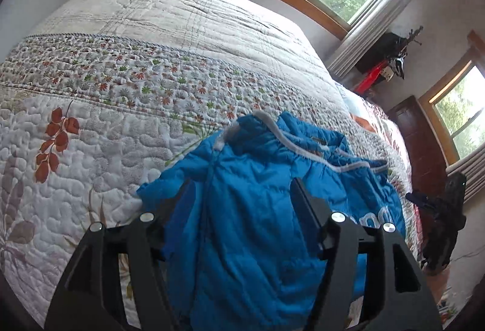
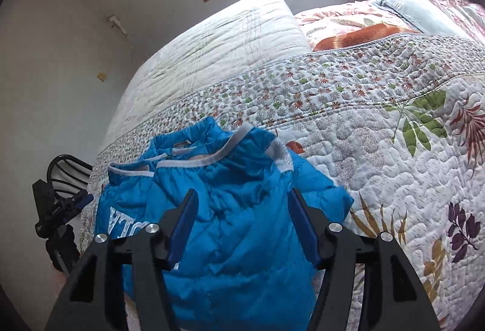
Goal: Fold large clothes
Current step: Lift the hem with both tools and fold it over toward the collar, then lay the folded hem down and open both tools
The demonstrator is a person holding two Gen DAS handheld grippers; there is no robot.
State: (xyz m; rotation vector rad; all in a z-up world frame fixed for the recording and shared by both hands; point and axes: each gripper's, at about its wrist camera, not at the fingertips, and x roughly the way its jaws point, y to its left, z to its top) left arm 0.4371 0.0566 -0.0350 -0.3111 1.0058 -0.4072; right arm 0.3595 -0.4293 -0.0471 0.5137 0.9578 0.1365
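1. Lying on the quilted bed [image 1: 127,36]: blue puffer jacket [image 1: 242,209], filling the lower centre of both views, collar toward the top of the frame, long axis running away from the tongs.
2. Hovering over the near part: left tongs [image 1: 241,194] and right tongs [image 2: 241,203], jaws standing wide, holding nothing, about equally near.
3. Showing white lettering [image 2: 124,224] upside down at lower left of the right view; only partly readable, no brand decipherable.
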